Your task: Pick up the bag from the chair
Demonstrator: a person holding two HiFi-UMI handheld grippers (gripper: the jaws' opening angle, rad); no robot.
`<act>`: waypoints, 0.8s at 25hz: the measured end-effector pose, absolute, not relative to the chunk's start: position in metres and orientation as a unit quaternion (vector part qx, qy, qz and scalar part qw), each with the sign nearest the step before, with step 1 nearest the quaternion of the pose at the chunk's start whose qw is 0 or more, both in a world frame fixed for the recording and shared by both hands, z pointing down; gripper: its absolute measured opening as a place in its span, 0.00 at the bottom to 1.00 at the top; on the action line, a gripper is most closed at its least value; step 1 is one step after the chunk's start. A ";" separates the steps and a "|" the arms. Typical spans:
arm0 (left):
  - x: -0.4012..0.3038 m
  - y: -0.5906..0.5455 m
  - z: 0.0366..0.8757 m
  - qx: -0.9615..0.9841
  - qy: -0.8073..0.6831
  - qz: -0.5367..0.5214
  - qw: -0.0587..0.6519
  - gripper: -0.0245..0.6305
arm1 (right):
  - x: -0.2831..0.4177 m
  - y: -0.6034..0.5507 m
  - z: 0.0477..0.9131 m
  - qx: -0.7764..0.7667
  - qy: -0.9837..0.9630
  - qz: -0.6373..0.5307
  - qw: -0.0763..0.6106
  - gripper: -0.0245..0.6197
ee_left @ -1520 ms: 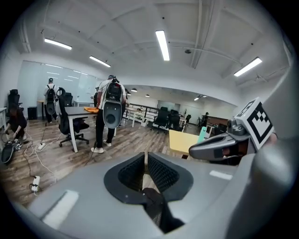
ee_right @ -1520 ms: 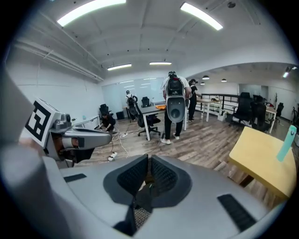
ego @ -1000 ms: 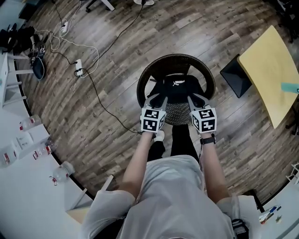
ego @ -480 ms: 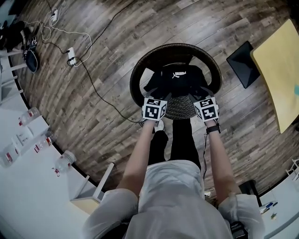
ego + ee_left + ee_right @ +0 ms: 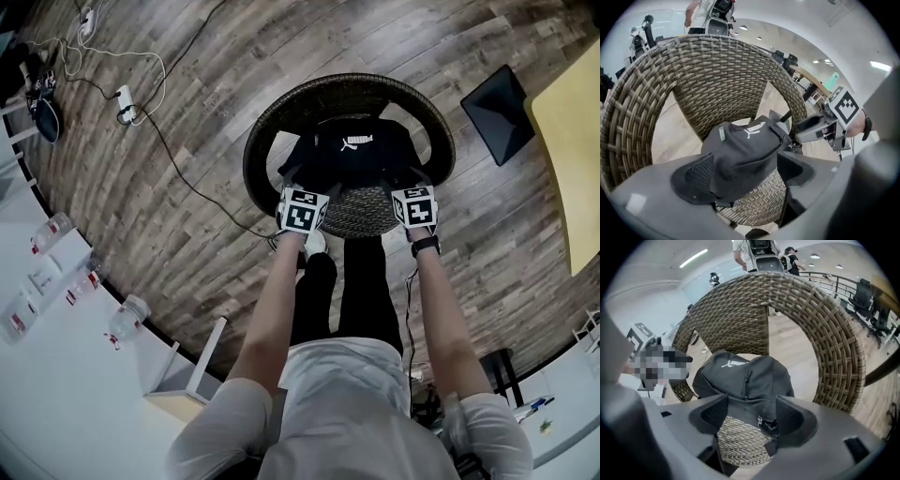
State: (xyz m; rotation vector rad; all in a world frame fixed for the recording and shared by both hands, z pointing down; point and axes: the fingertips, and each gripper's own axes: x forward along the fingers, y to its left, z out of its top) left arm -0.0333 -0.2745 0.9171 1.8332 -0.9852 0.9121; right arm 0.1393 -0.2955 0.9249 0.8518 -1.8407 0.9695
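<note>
A black bag (image 5: 352,155) with a white logo lies on the seat of a round wicker chair (image 5: 272,141). My left gripper (image 5: 298,186) is at the bag's near left edge and my right gripper (image 5: 414,181) at its near right edge. In the left gripper view the bag (image 5: 743,152) lies between and beyond the wide-apart jaws of the open left gripper (image 5: 745,176). In the right gripper view the right gripper (image 5: 752,420) is open too, its jaws either side of the bag's (image 5: 745,378) zip corner. Neither holds anything.
The wicker backrest (image 5: 708,70) curves high behind the bag. On the wood floor lie a power strip with cables (image 5: 122,94) and a black panel (image 5: 502,101). A yellow table (image 5: 574,141) stands at right, a white counter with bottles (image 5: 56,281) at left.
Both grippers have moved forward from the seat's front edge to the bag's two sides. The head view has shifted, so the chair sits higher in the picture.
</note>
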 end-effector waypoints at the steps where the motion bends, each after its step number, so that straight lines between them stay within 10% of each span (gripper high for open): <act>1: -0.037 -0.275 0.924 0.725 -0.399 0.362 0.429 0.66 | 0.143 -0.295 0.933 0.347 -0.732 0.391 0.437 0.48; 14: -0.048 -0.267 0.987 0.688 -0.411 0.391 0.452 0.66 | 0.160 -0.292 0.995 0.362 -0.688 0.425 0.463 0.51; 20: -0.059 -0.270 0.989 0.653 -0.452 0.394 0.462 0.22 | 0.155 -0.292 0.995 0.368 -0.698 0.424 0.445 0.42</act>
